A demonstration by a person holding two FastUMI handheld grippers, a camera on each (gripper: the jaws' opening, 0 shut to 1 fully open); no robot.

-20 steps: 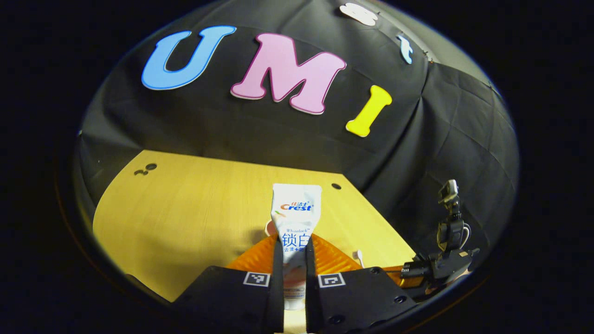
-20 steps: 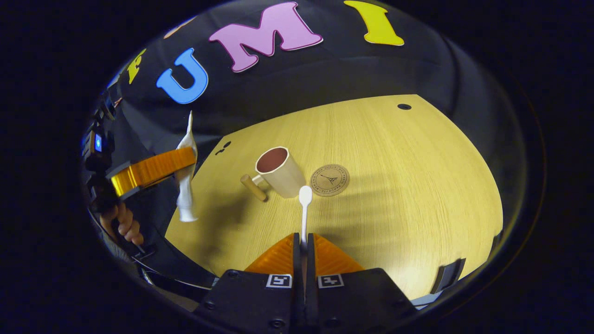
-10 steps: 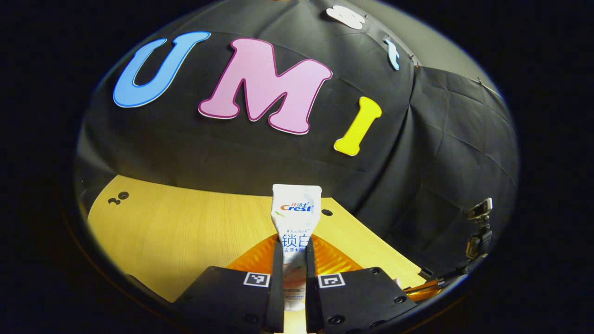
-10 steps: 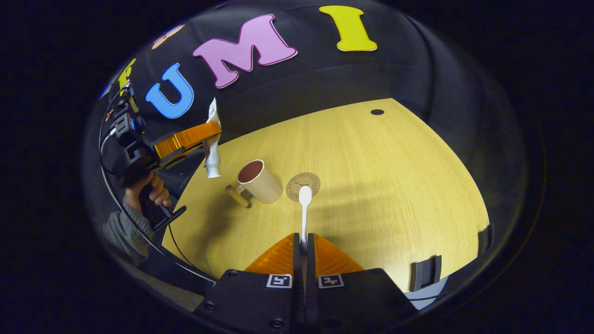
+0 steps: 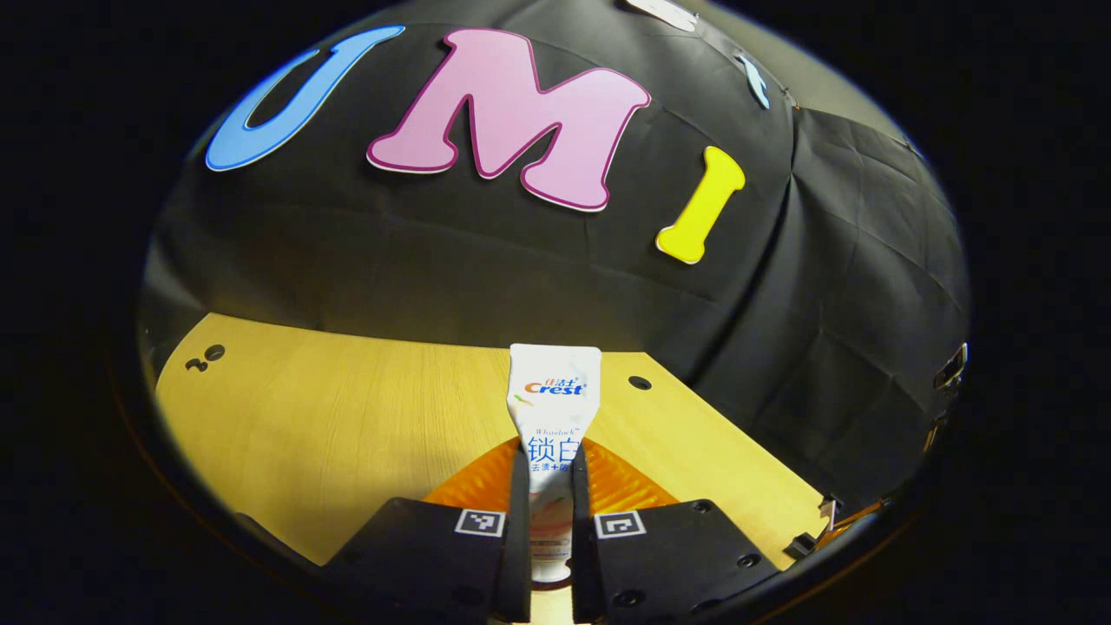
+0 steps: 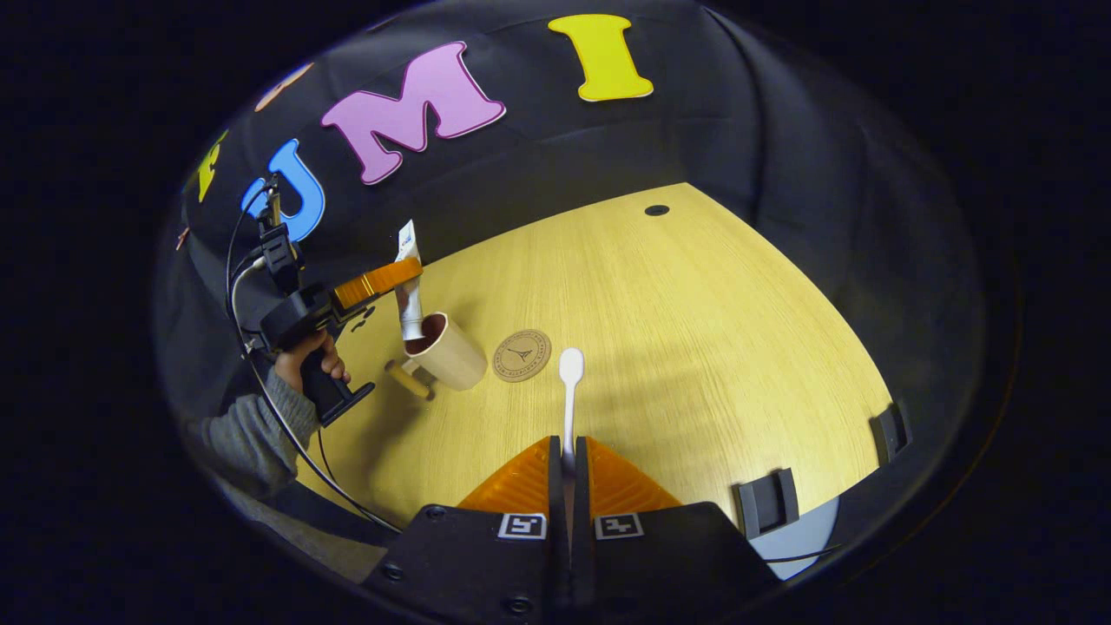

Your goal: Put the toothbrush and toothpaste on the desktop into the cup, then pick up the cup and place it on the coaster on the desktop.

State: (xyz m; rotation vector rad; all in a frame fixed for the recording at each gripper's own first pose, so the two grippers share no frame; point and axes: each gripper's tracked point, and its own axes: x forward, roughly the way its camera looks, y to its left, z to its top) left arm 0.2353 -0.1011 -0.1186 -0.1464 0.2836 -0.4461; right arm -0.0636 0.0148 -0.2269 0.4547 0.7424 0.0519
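My left gripper is shut on a white toothpaste tube that stands up between its fingers. In the right gripper view that same left gripper holds the toothpaste tube upright, cap down, with its lower end at the mouth of the cream cup. The cup has a wooden handle and stands on the wooden desktop. A round brown coaster lies just right of the cup. My right gripper is shut on a white toothbrush, held above the desk with its head pointing forward.
A person's hand and grey sleeve hold the left gripper at the desk's left edge. Small holes mark the far desktop. Dark brackets sit on the near right edge. The black cloth wall rises behind the desk.
The left gripper has carried the toothpaste rightward and down, from beside the cup to its mouth. My right gripper has drawn back and turned right, the toothbrush still in it.
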